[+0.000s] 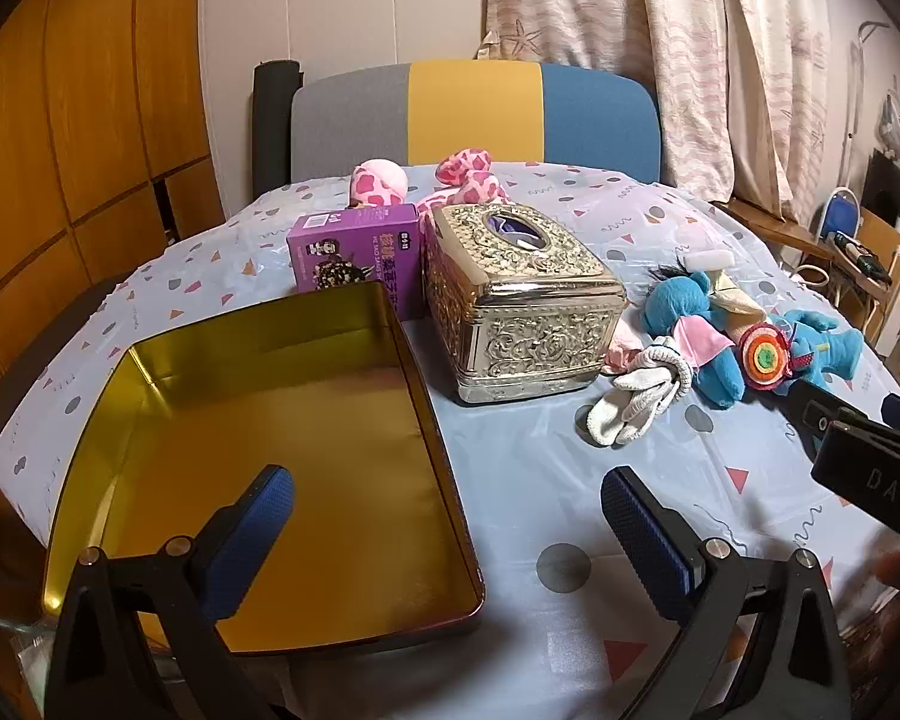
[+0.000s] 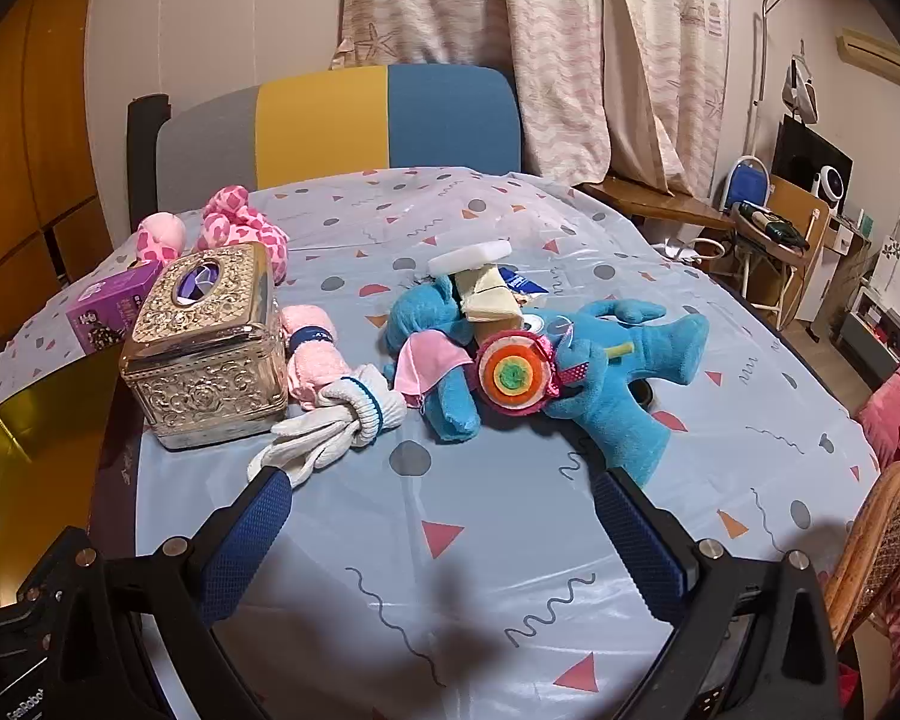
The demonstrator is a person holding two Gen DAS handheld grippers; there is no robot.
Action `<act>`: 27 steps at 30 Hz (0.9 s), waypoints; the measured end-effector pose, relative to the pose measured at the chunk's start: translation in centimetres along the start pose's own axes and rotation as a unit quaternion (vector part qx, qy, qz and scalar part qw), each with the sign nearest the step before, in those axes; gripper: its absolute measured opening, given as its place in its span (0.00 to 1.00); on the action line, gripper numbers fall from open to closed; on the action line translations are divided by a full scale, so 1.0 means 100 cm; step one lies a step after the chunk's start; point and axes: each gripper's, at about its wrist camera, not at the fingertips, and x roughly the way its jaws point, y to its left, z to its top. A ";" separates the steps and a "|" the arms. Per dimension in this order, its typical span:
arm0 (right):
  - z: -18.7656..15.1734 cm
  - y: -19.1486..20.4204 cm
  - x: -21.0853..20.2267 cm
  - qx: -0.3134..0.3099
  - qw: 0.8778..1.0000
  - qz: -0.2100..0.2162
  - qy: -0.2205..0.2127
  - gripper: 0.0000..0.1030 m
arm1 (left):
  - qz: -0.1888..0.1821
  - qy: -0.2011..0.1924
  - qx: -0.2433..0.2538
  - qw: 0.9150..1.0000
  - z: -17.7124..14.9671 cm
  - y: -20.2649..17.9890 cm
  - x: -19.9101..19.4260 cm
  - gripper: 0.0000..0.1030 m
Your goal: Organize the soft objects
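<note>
An empty gold tin tray point(image 1: 120, 420) lies at the table's near left, and my left gripper point(image 1: 447, 498) hangs open over its right rim. A pile of soft things sits mid-table: a blue plush toy point(image 2: 618, 378) with a round felt flower point(image 2: 513, 378), a pink cloth point(image 2: 426, 366), knotted white gloves point(image 2: 336, 426) and a pink rolled towel point(image 2: 312, 354). My right gripper point(image 2: 441, 504) stands open just short of the pile, nothing between its fingers. A pink spotted plush point(image 1: 468, 180) lies at the far side. The right gripper point(image 1: 858, 438) shows at the left wrist view's right edge.
An ornate gold tissue box point(image 1: 522, 300) stands beside the tray, with a purple carton point(image 1: 360, 252) behind it. A grey, yellow and blue chair back point(image 1: 474, 114) rises beyond the table. A wicker chair point(image 2: 882, 546) is at the near right. The patterned tablecloth point(image 2: 450, 570) covers the table.
</note>
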 end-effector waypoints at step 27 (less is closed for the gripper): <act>0.036 -0.053 0.008 0.034 0.999 -0.032 -0.019 1.00 | -0.003 0.003 0.026 1.000 0.004 -0.008 0.001 1.00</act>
